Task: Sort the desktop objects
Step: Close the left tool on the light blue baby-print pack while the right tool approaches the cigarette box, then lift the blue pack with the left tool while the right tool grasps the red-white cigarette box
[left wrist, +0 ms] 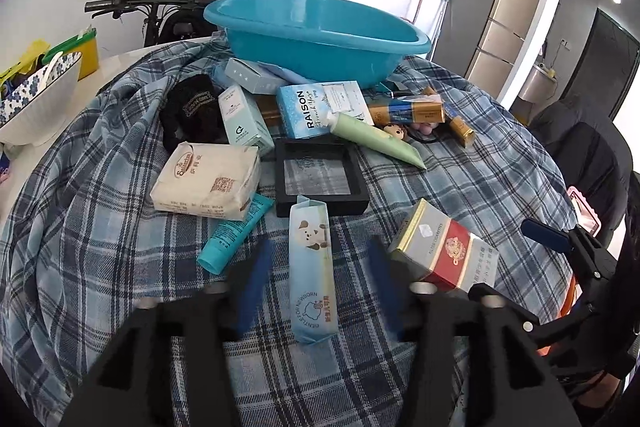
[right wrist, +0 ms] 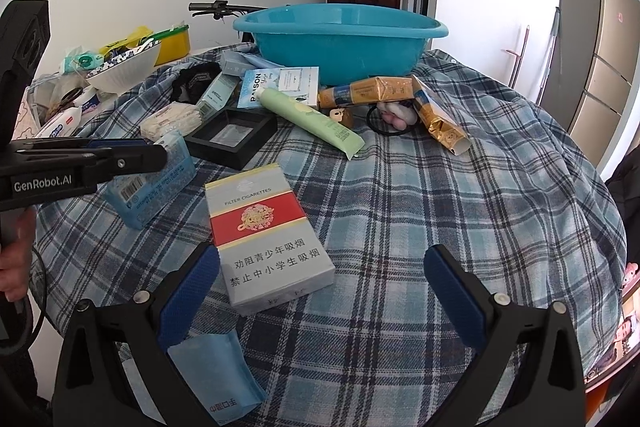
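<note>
A round table is covered by a blue plaid cloth (right wrist: 460,195), and most of the clutter is gathered toward its far side. A turquoise plastic basin (left wrist: 320,35) is set at the back edge, resting partly on a pile of small boxes. In front of it a light-blue box printed RAISON (left wrist: 308,111) is seen, with a pale green tube (right wrist: 312,119) laid across its corner. A black square frame case (left wrist: 320,179) is placed just beside a cream tissue pack (left wrist: 208,181), under which a teal tube (left wrist: 234,233) is partly tucked. A red and silver cigarette carton (right wrist: 268,239) is laid flat near the front.

The left gripper (left wrist: 316,279) is held with its jaws apart around a slim blue wipes packet (left wrist: 314,267); the blurred blue pads are seen on either side of it, not pressing. The right gripper (right wrist: 320,287) is held wide open, its left pad just beside the carton's near end, nothing being clamped.
</note>
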`<state>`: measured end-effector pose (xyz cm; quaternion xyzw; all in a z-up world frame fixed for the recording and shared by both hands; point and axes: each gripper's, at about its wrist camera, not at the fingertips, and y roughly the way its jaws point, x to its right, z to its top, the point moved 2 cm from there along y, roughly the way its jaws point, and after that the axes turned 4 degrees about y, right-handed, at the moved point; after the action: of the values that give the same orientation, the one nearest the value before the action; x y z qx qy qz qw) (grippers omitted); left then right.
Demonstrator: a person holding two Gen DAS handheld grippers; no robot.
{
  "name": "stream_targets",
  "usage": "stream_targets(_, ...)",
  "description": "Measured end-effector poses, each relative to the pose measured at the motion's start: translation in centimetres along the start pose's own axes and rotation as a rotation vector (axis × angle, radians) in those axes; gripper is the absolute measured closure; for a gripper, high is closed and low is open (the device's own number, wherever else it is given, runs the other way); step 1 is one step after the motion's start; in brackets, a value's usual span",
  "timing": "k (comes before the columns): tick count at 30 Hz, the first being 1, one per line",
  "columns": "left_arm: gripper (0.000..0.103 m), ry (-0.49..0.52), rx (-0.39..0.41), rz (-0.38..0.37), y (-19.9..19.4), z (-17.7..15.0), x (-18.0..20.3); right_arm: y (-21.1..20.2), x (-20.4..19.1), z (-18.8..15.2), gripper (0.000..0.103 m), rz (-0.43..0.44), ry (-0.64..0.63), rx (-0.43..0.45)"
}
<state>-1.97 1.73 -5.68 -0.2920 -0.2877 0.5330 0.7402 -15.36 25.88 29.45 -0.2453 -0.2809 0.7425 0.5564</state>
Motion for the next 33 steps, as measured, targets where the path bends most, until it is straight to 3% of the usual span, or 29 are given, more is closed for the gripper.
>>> stream_targets(8, 0.043, 0.027, -0.031, 0.015, 1.3, -0.9, 0.6, 0.2, 0.0, 0.0, 0.001, 0.003, 0.004, -0.007)
stream_targets(9, 0.048, 0.016, -0.038, 0.009, 1.6, -1.0, 0.4, 0.2, 0.0, 0.0, 0.001, 0.003, 0.003, -0.005)
stream_targets(10, 0.069, -0.001, -0.046, 0.001, 1.9, -1.1, 0.2, 0.2, 0.0, 0.0, 0.001, 0.004, 0.000, -0.003)
stream_targets(11, 0.080, -0.019, -0.051, -0.002, 2.1, -1.2, -0.1, 0.2, 0.0, 0.1, 0.001, 0.004, -0.002, -0.002)
stream_targets(14, 0.080, -0.047, -0.031, -0.033, 1.9, -1.3, -0.5, 0.2, 0.1, 0.1, 0.001, -0.002, -0.002, -0.001)
stream_targets(18, 0.080, -0.024, -0.012, -0.008, 1.6, -1.3, -0.2, 0.6, 0.3, 0.4, 0.001, 0.012, 0.004, -0.005)
stream_targets(23, 0.080, -0.011, -0.024, 0.001, 1.7, -1.4, 0.1, 1.2, -0.1, 0.7, 0.001, 0.083, 0.017, -0.021)
stream_targets(30, 0.080, -0.016, -0.029, -0.030, 1.3, -1.6, 0.2, 2.2, -0.7, 0.6, 0.002, 0.079, -0.019, -0.037)
stream_targets(33, 0.080, -0.003, -0.021, -0.010, 1.2, -1.5, 0.3, 2.6, -0.8, 0.5, 0.019, 0.082, -0.022, -0.047)
